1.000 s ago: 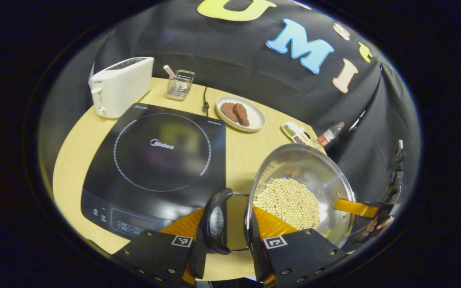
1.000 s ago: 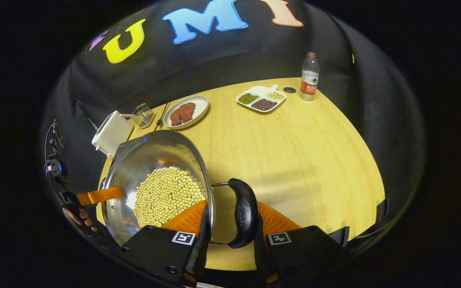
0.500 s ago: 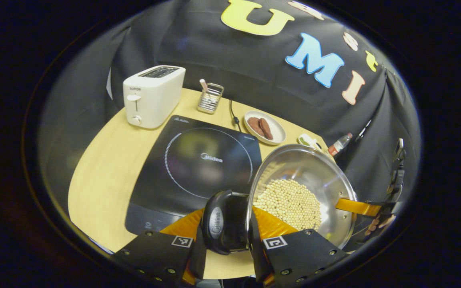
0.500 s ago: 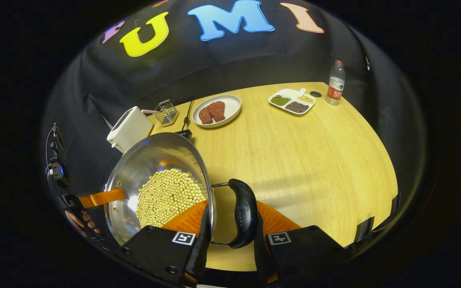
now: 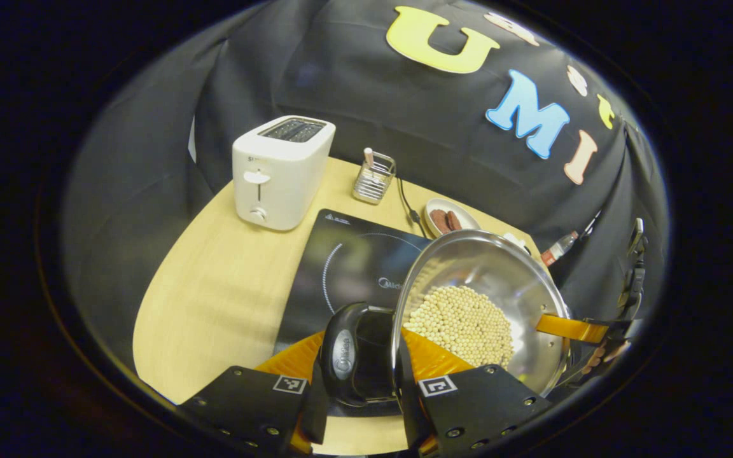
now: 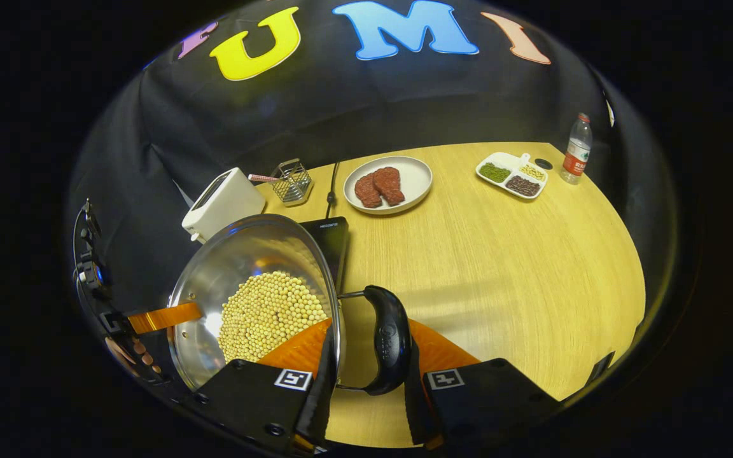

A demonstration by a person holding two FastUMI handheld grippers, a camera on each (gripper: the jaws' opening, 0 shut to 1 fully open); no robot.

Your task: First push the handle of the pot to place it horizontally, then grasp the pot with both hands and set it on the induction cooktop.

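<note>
Steel pot (image 5: 478,299), holding pale beans (image 5: 462,321), carried above the tabletop (image 5: 214,299), partly over the near right corner of the induction cooktop (image 5: 347,267). Left gripper (image 5: 357,397) is clenched on one black side handle (image 5: 344,353); right gripper (image 6: 363,397) is clenched on the opposite handle (image 6: 389,340). The handle step and two-handed grasp appear done; centring over the cooktop's ring and lowering remain. White toaster (image 5: 280,168) stands behind the cooktop.

Dim booth; warm overhead light glares off the steel pot (image 6: 214,286), and fisheye edges bend, perhaps slightly soft.
</note>
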